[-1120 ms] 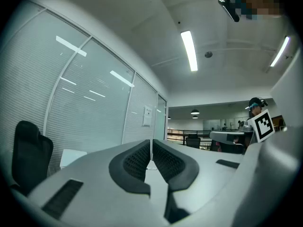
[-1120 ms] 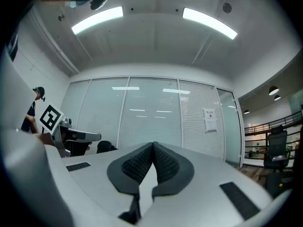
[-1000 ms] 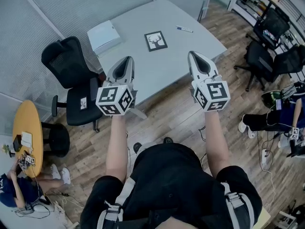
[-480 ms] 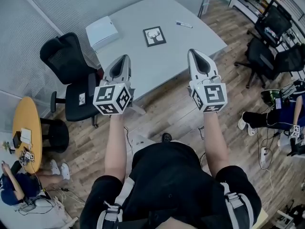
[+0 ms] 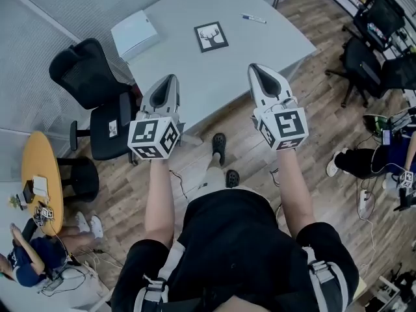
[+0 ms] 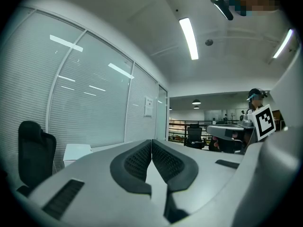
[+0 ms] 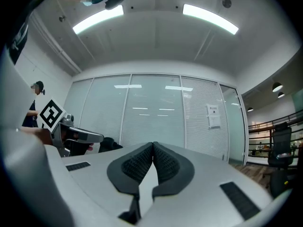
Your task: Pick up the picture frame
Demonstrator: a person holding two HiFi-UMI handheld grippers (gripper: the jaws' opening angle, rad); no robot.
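The picture frame [image 5: 211,37], black-edged with a white deer print, lies flat on the grey table [image 5: 195,70] in the head view, toward its far side. My left gripper [image 5: 170,78] is held level over the table's near edge, its jaws shut and holding nothing. My right gripper [image 5: 252,68] is level beside it, also shut and holding nothing. Both tips are well short of the frame. In the left gripper view the left gripper [image 6: 151,141] has its pads meeting; in the right gripper view the right gripper [image 7: 153,144] looks the same. Neither gripper view shows the frame.
A white box [image 5: 134,34] sits at the table's left end and a marker pen [image 5: 253,19] lies near its far right. A black office chair [image 5: 97,103] stands left of the table, more chairs [image 5: 380,57] at right. People sit at lower left [image 5: 29,265] and far right [image 5: 383,155].
Both grippers have come a little lower and nearer the table's edge. The person has stepped forward; one foot now shows on the floor between the arms.
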